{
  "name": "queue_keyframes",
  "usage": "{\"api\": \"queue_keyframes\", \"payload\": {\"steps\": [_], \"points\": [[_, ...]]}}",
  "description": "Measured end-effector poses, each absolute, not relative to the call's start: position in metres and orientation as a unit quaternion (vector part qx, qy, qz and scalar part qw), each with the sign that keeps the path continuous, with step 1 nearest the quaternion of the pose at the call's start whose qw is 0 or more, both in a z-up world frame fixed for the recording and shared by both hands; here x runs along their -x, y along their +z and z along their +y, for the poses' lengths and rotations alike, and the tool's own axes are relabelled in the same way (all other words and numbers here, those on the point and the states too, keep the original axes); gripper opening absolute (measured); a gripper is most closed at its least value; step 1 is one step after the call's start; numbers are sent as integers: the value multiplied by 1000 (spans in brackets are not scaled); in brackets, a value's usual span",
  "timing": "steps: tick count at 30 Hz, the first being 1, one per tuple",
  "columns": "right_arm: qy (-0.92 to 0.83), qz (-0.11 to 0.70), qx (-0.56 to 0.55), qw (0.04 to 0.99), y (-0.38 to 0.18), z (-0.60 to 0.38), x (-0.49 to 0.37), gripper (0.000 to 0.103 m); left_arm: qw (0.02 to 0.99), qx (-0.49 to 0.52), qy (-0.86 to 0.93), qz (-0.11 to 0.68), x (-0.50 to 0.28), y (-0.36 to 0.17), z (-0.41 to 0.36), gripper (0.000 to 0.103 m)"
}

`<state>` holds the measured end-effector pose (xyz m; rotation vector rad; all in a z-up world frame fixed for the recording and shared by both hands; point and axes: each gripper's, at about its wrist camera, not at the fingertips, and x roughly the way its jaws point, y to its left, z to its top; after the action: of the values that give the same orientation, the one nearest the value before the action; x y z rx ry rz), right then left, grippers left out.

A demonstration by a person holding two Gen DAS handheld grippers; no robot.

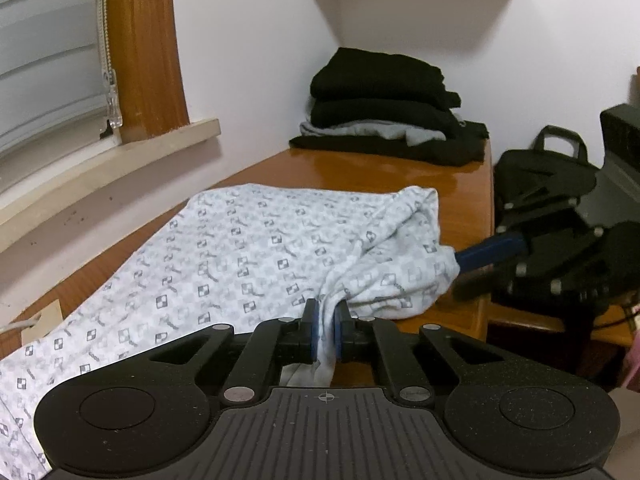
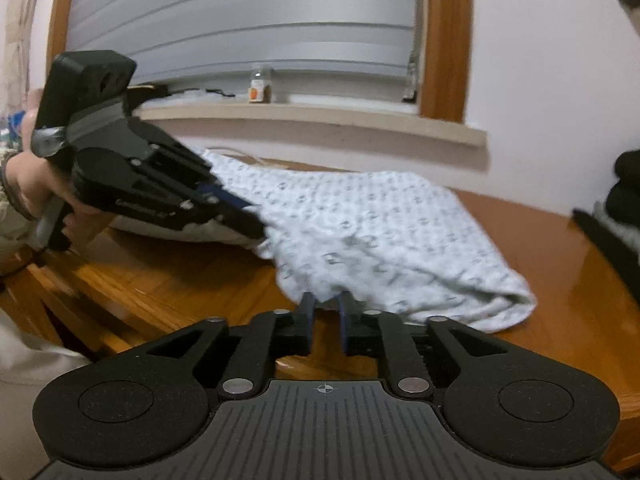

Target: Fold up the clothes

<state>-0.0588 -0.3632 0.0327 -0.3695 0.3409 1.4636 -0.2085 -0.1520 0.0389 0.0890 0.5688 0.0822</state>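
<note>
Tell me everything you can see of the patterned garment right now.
The garment is pale grey-white soft fabric printed with small checkered squares and script marks. It lies spread along the wooden table below the window sill, one end folded over and bunched near the table's edge. The left tool is shut on a pinched fold of that bunch. The right tool meets the near edge, its fingers slightly apart with cloth at their tips; whether it grips is unclear.

I see the pale patterned garment spread across my wooden desk, white-grey with small checkered squares (partly blurred in the right view), its near edge bunched and lifted; folded dark clothes sit stacked beyond.
</note>
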Motion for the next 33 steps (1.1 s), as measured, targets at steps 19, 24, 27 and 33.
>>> {"api": "queue_keyframes", "payload": {"steps": [19,24,27,33], "points": [[587,101,243,765,14,-365,52,1,953,-23,4,302,220,29,-158,6],[580,106,192,785,31,-376,28,2,950,-20,1,310,222,25,-158,6],[589,123,149,785,37,-369,17,3,949,-17,0,314,222,23,-157,6],[569,156,154,792,25,-354,5,6,951,5,-4,309,225,36,-154,8]]}}
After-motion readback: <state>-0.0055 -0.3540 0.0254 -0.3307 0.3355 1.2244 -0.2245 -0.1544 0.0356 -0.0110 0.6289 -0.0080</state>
